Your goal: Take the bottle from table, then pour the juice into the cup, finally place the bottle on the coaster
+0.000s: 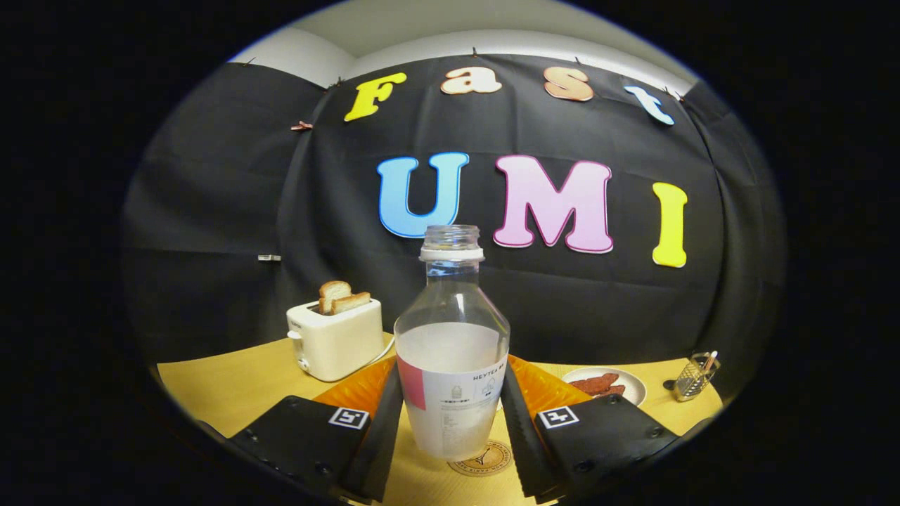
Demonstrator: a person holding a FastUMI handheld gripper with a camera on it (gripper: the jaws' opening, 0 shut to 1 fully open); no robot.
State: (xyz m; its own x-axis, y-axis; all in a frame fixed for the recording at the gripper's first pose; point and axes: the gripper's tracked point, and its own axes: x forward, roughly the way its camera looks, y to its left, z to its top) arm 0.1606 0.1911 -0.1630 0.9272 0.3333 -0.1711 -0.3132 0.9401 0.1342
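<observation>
While the clear plastic bottle [451,351] stands upright between the two fingers of the gripper [452,429], its base sits on a round tan coaster [485,460] printed with a dark emblem, which lies on the pale wooden table [232,386]. Both fingers flank the lower body of the bottle closely, one on each side; whether they actually press on it or stand just clear cannot be told, so the jaws read as narrow around the bottle. The bottle is uncapped, its threaded neck [451,239] open above a white collar ring, and a cloudy whitish juice fills it to roughly the shoulder. A white label with a pink patch wraps its lower half; the print on it is too small to make out fully. Behind the bottle and the fingers lies an orange ribbed mat [555,385]. Beyond the left finger a cream two-slot toaster [336,339] holds two slices of browned toast [342,297] standing out of the slots. Beyond the right finger a pale round plate [633,383] carries reddish-brown strips of food, and farther right a small wire-mesh holder [693,377] contains a thin stick-like item.
</observation>
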